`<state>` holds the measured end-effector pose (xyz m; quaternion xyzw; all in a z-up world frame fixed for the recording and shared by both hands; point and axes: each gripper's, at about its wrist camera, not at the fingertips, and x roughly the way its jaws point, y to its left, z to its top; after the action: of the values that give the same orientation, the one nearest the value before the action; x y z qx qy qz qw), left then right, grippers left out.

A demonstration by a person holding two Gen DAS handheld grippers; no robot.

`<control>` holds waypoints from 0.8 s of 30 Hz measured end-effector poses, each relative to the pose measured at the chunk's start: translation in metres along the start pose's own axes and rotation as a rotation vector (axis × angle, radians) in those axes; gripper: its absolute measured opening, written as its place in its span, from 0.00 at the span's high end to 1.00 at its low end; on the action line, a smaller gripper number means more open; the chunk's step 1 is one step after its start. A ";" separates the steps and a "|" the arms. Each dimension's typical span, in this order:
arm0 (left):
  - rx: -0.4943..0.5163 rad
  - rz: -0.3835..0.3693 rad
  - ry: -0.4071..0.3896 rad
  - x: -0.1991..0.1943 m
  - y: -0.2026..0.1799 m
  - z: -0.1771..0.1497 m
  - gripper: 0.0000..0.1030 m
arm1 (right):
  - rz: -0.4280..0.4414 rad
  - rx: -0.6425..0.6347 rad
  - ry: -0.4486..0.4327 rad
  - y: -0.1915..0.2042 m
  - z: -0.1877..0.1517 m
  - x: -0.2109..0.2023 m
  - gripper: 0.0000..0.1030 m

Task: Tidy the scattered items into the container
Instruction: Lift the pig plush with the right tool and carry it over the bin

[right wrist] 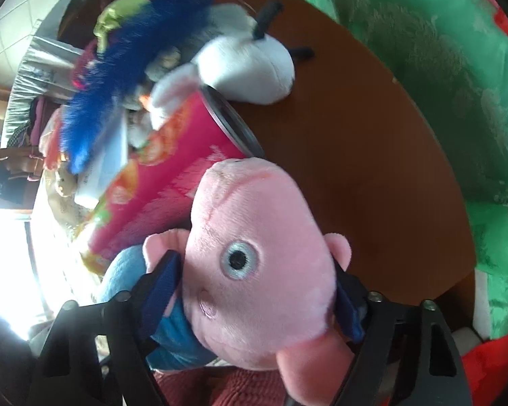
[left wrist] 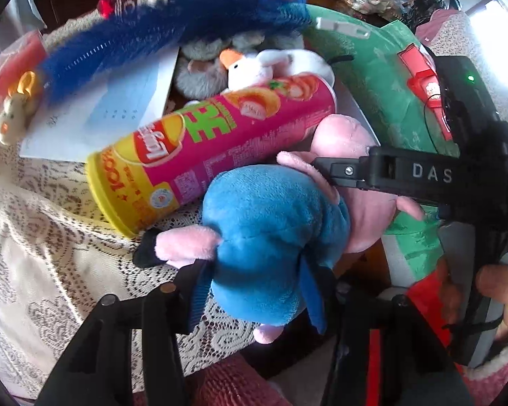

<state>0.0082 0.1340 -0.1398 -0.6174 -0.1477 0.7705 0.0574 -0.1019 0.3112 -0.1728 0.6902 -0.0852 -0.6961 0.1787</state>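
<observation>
Jaws first: in the right wrist view the right gripper (right wrist: pixel 254 291) has its two blue-padded fingers (right wrist: pixel 161 284) pressed against both sides of the pink head of a pig toy (right wrist: pixel 254 237), low in the middle of the frame, so it is gripping the head. In the left wrist view the left gripper (left wrist: pixel 254 291) sits at the bottom centre with its fingers against the toy's blue body (left wrist: pixel 271 253); it appears to be gripping the body, though the right-hand finger is partly hidden behind the plush.

The toy is soft and light, I judge; it will squash under the pads and flop at the legs, so the stuffed head or the thick of the body is the better hold, not an ear or a limb.

Just beyond the toy, touching it, a pink and yellow snack can (left wrist: pixel 203 155) lies on its side across the middle of the left view. It is probably stiff, smooth and inclined to roll, best taken across its middle. Behind it lie a white duck toy (left wrist: pixel 271 64), a grey plush toy (left wrist: pixel 199 74), papers (left wrist: pixel 118 101) and a blurred blue feathery thing (left wrist: pixel 152 40) at the upper left. A green bag (right wrist: pixel 440 84) fills the right of the right view, beside the brown table (right wrist: pixel 372 186); it may be the container, but I cannot say.
</observation>
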 end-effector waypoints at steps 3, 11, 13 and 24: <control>0.029 0.017 -0.005 -0.016 0.000 0.000 0.54 | 0.014 -0.010 -0.010 0.010 -0.005 -0.010 0.27; 0.034 0.056 -0.067 -0.063 0.001 0.010 0.54 | 0.060 -0.061 -0.076 0.060 -0.011 -0.045 0.27; 0.028 0.076 -0.085 -0.077 0.010 0.010 0.54 | 0.075 -0.080 -0.084 0.079 -0.009 -0.047 0.27; -0.086 0.182 -0.193 -0.153 0.132 -0.022 0.54 | 0.136 -0.321 -0.116 0.242 -0.017 -0.030 0.27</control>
<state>0.0767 -0.0292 -0.0408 -0.5530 -0.1289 0.8214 -0.0538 -0.0535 0.1017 -0.0568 0.6040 -0.0295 -0.7258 0.3279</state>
